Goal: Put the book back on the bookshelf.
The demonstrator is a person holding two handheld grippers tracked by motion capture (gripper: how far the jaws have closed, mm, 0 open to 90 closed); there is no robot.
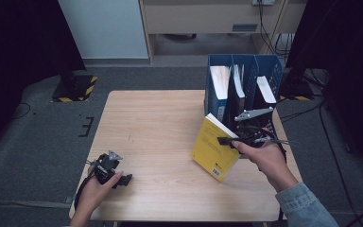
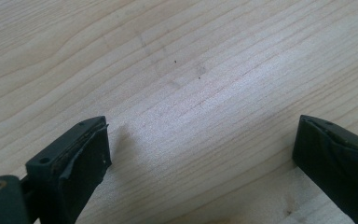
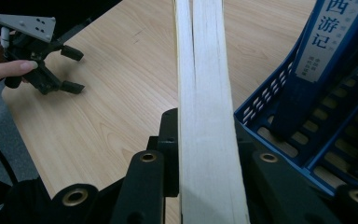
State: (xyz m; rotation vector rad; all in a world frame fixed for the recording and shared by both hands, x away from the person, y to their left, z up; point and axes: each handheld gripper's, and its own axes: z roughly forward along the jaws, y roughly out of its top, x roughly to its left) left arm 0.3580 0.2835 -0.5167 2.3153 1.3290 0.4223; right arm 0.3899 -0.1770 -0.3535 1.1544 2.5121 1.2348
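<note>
A yellow-covered book (image 1: 213,149) stands tilted on its lower corner on the wooden table (image 1: 156,123), just in front of a blue file rack (image 1: 246,64). My right gripper (image 1: 227,140) is shut on the book near its upper edge. In the right gripper view the book's pale page edges (image 3: 205,84) run up between the black jaws of that gripper (image 3: 204,128). My left gripper (image 1: 123,179) rests near the table's front left corner, held by a hand. Its jaws stand wide apart over bare wood (image 2: 200,144), with nothing between them.
The rack holds several upright books (image 1: 220,80) in its slots, one with a blue spine and white label (image 3: 326,37). Its mesh wall (image 3: 279,93) lies close to the right of the held book. Dark floor and black stands surround the table.
</note>
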